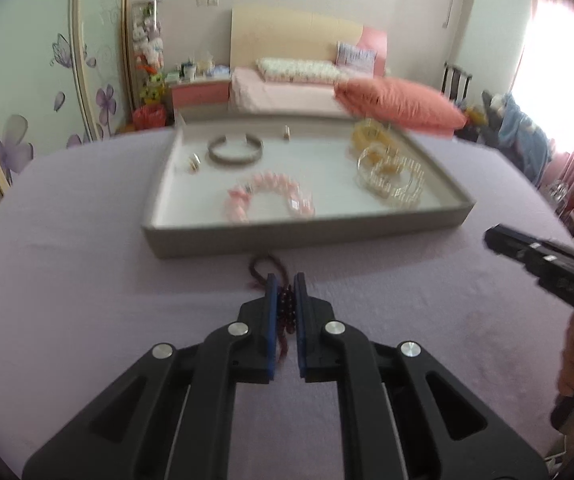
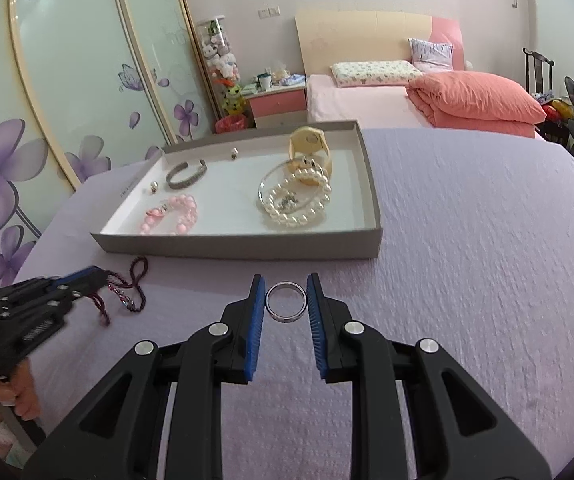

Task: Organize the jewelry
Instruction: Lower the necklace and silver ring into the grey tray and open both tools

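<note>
The dark red beaded cord bracelet point(image 2: 127, 292) lay on the lilac textured table cover point(image 2: 467, 240), just in front of the shallow grey cardboard tray point(image 2: 239, 246), and my left gripper point(image 1: 285, 292) had its jaws closed on a stretch of its beads. Near it, the silver metal ring-shaped bangle point(image 2: 286, 303) sat flat on the cover between the blue pads point(image 2: 257, 316) of my right gripper point(image 2: 286, 300); those jaws stood open around it, a sliver of gap on either side, not yet pinching.

Inside the tray were a pink bead bracelet point(image 2: 175, 214), a white pearl strand point(image 2: 299, 204) lying with a clear bangle, a gold-coloured wide bangle point(image 2: 311, 148), a grey open cuff point(image 2: 186, 174) and two small pieces I could not identify.

I judged the step in hand to be picking up the last loose pieces for the tray. Next I would need to close the right jaws squarely across the bangle so it does not squirt out, then lift both pieces over the near wall and set them on bare tray floor, keeping the trailing cord clear of the rim.
</note>
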